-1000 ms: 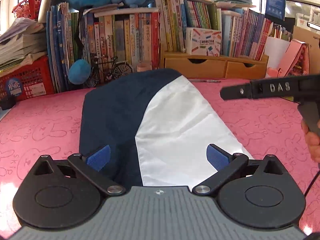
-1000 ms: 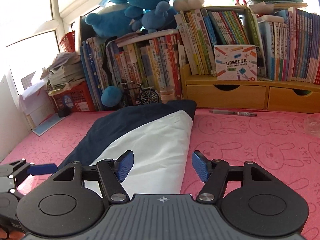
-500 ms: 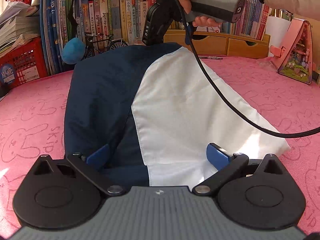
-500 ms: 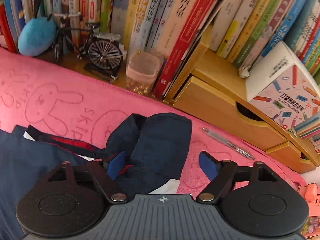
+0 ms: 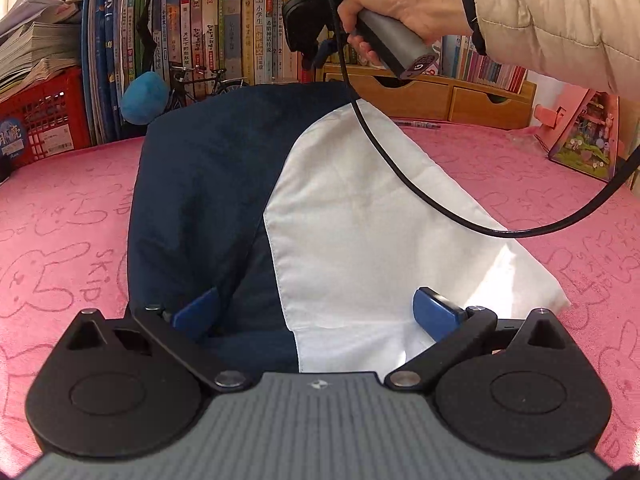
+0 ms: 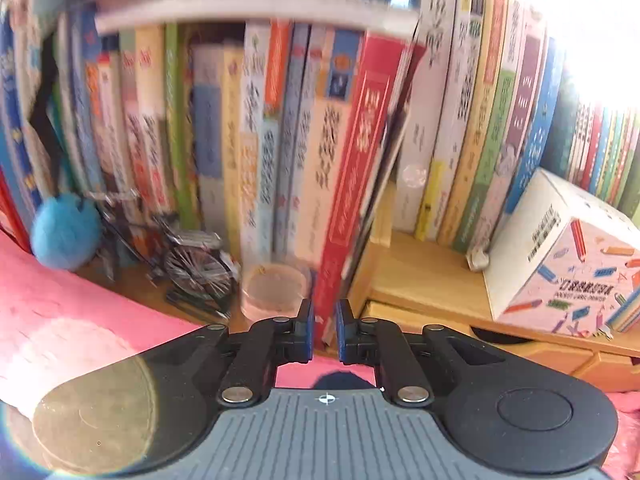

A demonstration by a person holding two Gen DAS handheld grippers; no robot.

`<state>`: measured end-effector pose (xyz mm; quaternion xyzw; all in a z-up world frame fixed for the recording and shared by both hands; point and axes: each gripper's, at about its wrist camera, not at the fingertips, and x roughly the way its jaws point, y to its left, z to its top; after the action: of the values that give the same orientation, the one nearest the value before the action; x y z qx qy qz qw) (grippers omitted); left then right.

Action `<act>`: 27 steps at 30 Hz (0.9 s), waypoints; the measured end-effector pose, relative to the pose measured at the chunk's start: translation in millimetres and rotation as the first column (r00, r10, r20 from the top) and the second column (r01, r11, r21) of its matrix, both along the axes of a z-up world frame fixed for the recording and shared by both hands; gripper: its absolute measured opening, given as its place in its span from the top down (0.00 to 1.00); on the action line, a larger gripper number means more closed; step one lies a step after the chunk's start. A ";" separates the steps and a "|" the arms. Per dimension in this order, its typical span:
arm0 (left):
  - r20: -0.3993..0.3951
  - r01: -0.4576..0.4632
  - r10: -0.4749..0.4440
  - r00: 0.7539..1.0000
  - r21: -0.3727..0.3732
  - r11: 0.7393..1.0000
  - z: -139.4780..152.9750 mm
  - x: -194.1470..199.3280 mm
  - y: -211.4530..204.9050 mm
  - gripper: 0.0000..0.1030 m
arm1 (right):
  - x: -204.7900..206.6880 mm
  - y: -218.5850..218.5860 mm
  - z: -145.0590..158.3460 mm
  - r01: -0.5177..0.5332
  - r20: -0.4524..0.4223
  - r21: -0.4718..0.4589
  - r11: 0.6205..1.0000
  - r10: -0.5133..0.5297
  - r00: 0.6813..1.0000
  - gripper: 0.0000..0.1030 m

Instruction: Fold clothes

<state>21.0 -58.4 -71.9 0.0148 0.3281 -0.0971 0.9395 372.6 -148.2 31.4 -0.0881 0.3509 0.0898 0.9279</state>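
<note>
A pink mat [image 5: 72,216] printed with rabbit outlines covers the counter from edge to edge. On it lies the garment [image 5: 248,184], dark navy on one side and white on the other, spread flat and running from the near edge toward the back wall of books [image 5: 224,32].

The left gripper [image 5: 316,312] sits low over the garment's near end, its jaws wide open with the cloth lying between the blue pads [image 5: 434,312]; the pads do not press on it. Far across the garment, a hand [image 5: 400,12] in a pale padded sleeve [image 5: 560,20] holds the right gripper [image 6: 324,332] above the garment's far end, a black cable [image 5: 420,184] looping down from it over the white cloth. In the right wrist view its jaws are closing, nearly together with only a narrow gap, and nothing shows between them; that view is blurred.

The back of the counter is crowded. Upright books fill the wall, with a red crate [image 5: 44,120] of stacked papers to the left. In front of the books stand a small model bicycle [image 6: 188,256], a blue fuzzy ball [image 6: 64,236] and a clear cup [image 6: 276,292]. To the right a wooden drawer unit [image 5: 452,96] carries more books and a white box [image 6: 560,256] printed with pencils. A pen [image 5: 416,123] lies on the mat before the drawers, and a pink toy house [image 5: 584,136] stands at the far right.
</note>
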 end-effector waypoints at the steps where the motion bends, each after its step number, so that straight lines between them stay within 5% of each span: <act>1: 0.000 0.000 0.000 1.000 0.000 1.000 -0.4 -0.3 0.6 0.00 | -4.8 -5.5 8.7 -0.026 0.018 0.059 0.998 0.025 1.000 0.78; 3: 0.000 0.000 0.000 1.000 0.000 1.000 -1.4 -1.0 2.0 0.00 | -17.6 -17.0 20.2 -0.036 0.011 0.158 0.987 0.035 0.999 0.37; 4: 0.000 0.000 0.000 1.000 0.001 1.000 -1.9 -2.1 2.4 0.00 | -26.2 -21.7 22.7 -0.055 -0.006 0.189 0.981 0.057 0.998 0.35; 7: -0.001 0.000 0.000 1.000 0.005 1.000 -0.6 -1.9 2.3 0.00 | -64.9 -28.8 17.9 -0.163 -0.067 0.208 0.964 0.180 0.981 0.43; 9: -0.003 0.000 0.000 1.000 0.010 1.000 4.3 3.4 0.4 0.00 | -98.0 -16.5 1.3 -0.286 -0.086 0.172 0.943 0.304 0.949 0.59; 11: -0.004 -0.001 0.001 1.000 0.022 1.000 4.7 4.8 -1.1 0.00 | -120.2 2.2 -21.4 -0.376 -0.101 0.098 0.922 0.385 0.918 0.59; 14: -0.002 -0.007 0.007 1.000 0.024 1.000 5.7 6.7 -1.4 0.00 | -106.4 26.6 -62.8 -0.333 -0.046 0.118 0.935 0.340 0.939 0.59; 16: -0.001 -0.009 0.009 1.000 0.019 1.000 11.0 10.6 -2.6 0.00 | -74.6 33.0 -74.9 -0.203 -0.082 0.191 0.960 0.222 0.972 0.64; 18: -0.002 -0.010 0.010 1.000 0.009 1.000 16.1 15.1 -3.2 0.00 | -62.2 45.8 -70.3 -0.107 -0.128 0.146 0.984 0.126 0.984 0.68; 20: 0.000 -0.011 0.011 1.000 -0.008 1.000 20.3 18.7 -0.7 0.00 | -82.3 56.6 -52.7 -0.195 -0.095 0.111 0.975 0.205 0.974 0.60; 23: 0.003 -0.011 0.011 1.000 -0.028 1.000 24.3 24.1 2.2 0.00 | -133.7 47.8 -21.6 -0.378 0.025 0.168 0.910 0.380 0.925 0.37; 25: 0.005 -0.010 0.011 1.000 -0.036 0.999 25.2 22.9 3.2 0.00 | -166.2 44.8 -6.4 -0.538 0.027 0.167 0.826 0.542 0.840 0.39; 27: 0.005 -0.010 0.011 1.000 -0.044 0.999 26.3 20.5 2.8 0.00 | -189.6 56.5 -10.4 -0.636 -0.021 0.073 0.768 0.638 0.769 0.46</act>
<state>41.5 -55.6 -45.7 -0.0072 0.3236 -0.0993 0.9410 183.1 -91.7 21.0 -0.1711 0.3182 0.4116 0.8367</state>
